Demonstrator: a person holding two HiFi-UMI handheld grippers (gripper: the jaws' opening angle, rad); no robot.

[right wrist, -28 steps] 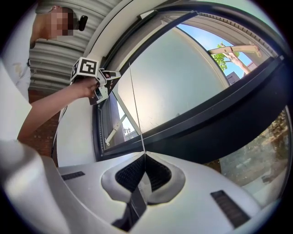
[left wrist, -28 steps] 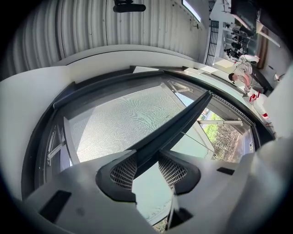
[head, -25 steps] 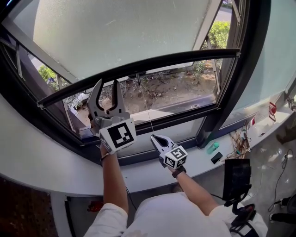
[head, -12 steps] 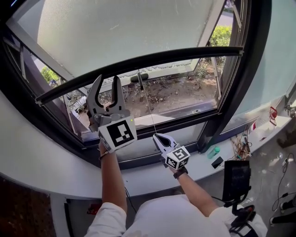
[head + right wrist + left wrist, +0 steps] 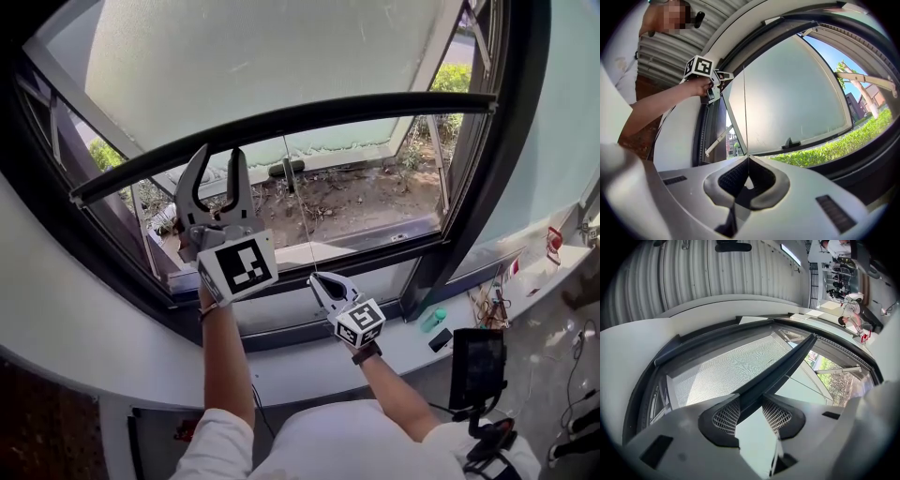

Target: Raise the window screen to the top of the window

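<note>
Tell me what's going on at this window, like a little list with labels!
Place: a window, seen from above
Screen: window screen partly raised, its dark bottom bar crossing the window midway
Left: left hand-held gripper with jaws apart, the bottom bar between them
Right: right hand-held gripper shut on a thin cord that runs up to the bar
Under the bar: open gap, ground outside showing
Job: screen not yet at the top

Dark window frame (image 5: 492, 169) fills top; white sill (image 5: 84, 347) below; sunlit dirt (image 5: 366, 192), shrubs (image 5: 450, 75) outside upper rt.
</note>
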